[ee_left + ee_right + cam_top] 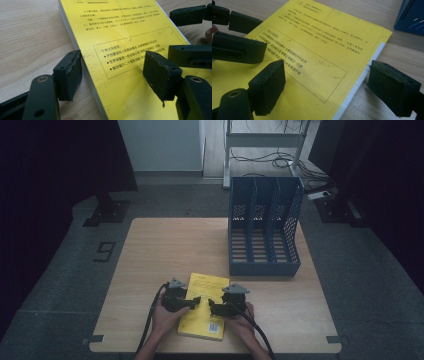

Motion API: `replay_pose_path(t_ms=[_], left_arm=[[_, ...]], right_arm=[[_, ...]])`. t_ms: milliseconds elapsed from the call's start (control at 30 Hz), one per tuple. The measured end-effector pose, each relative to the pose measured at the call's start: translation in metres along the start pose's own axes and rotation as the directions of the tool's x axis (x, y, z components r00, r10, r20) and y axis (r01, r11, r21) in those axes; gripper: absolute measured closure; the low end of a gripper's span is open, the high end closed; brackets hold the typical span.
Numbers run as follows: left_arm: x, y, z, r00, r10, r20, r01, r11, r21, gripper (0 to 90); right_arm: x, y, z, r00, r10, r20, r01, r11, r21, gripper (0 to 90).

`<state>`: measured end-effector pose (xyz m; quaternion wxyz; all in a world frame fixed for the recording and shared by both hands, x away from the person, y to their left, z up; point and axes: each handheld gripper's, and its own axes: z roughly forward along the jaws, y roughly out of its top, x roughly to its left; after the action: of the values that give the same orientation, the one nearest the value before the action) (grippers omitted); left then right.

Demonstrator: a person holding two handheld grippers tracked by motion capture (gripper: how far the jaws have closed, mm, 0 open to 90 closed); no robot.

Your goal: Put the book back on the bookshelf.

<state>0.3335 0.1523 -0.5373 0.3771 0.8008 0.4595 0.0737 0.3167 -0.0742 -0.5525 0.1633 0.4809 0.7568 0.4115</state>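
Yellow book [205, 307] flat on wooden table [150, 250], near the front edge, well short of the blue file rack [264, 227] and to its near-left. Left gripper [192, 302] over the book's left edge, jaws spread, one pad outside that edge, the other above the cover. Right gripper [214, 307] over the book's right side, jaws spread, straddling its right edge. Neither pinches the book. Both hands low beside the book

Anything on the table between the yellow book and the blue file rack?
No: bare wood separates the yellow book from the blue file rack, seen in the high view.
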Motion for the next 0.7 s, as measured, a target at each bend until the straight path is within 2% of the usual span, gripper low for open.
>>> replay_pose_path(t_ms=[233,500,700], left_arm=[[-0.0031,-0.0008,-0.0006,0.9999,-0.004,-0.015,0.004,1.0000,-0.002,31.6],[-0.0030,-0.0011,-0.0010,0.9990,-0.045,-0.008,0.045,0.9990,-0.004,32.5],[-0.0045,-0.0004,-0.0016,0.9986,-0.045,-0.028,0.045,0.9990,-0.004,35.0]], right_arm=[[0.0007,-0.0003,-0.0003,1.0000,0.003,0.004,-0.003,1.000,-0.002,14.1],[0.0013,-0.0005,-0.0003,0.9999,0.006,0.009,-0.006,1.000,-0.003,14.2],[0.0014,-0.0005,-0.0003,0.9999,0.007,0.009,-0.007,1.000,-0.003,14.3]])
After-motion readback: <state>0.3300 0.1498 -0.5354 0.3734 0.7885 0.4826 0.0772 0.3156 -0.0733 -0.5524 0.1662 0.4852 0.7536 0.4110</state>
